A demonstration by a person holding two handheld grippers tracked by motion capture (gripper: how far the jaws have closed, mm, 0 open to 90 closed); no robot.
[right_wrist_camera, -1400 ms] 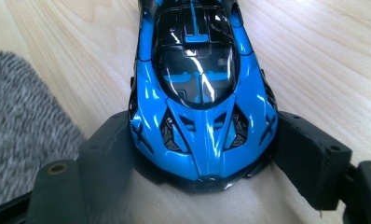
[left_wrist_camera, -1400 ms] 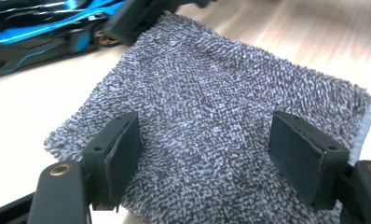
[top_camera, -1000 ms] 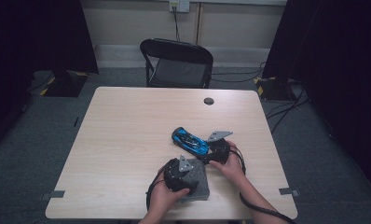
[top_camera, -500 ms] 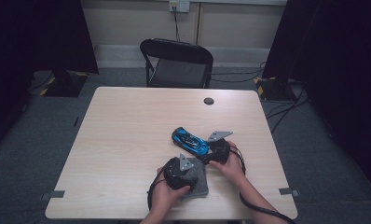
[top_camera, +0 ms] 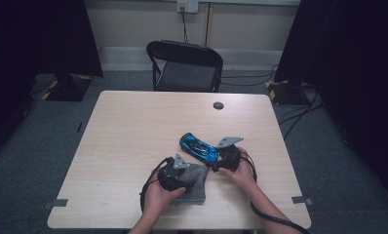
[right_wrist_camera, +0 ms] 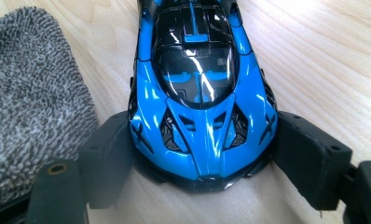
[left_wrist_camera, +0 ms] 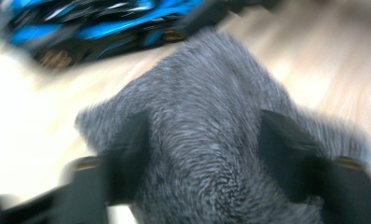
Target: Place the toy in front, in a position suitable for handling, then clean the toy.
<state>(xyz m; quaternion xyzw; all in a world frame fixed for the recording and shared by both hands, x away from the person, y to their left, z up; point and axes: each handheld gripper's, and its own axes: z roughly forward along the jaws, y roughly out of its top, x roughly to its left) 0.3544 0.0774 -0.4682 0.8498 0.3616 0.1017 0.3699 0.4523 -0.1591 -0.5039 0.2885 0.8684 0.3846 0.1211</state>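
A dim room with grey carpet and a black folding chair at the top centre of the high view surrounds a pale wooden table.

The right tool has its two black jaws set against either flank of the glossy blue and black toy sports car, clamped on its nose at the lower centre of the right gripper view. In the high view this car lies just right of the frame's middle, slanting toward the upper left.

The left tool has its jaws spread wide over the fluffy grey folded cloth. That view is badly blurred, so whether the pads actually pinch the pile or merely press down on it is hard to say; it looks like the latter. In the high view the left tool sits on the cloth in the lower middle, just beside the car's near end.

Against the earlier high views, the car and right tool have hardly shifted. The left tool and its hand have crept a little up the frame across the cloth, toward the car. Judging from that, the cloth is being brought up to wipe the car while the right tool steadies it. The wiping itself appears not yet begun.
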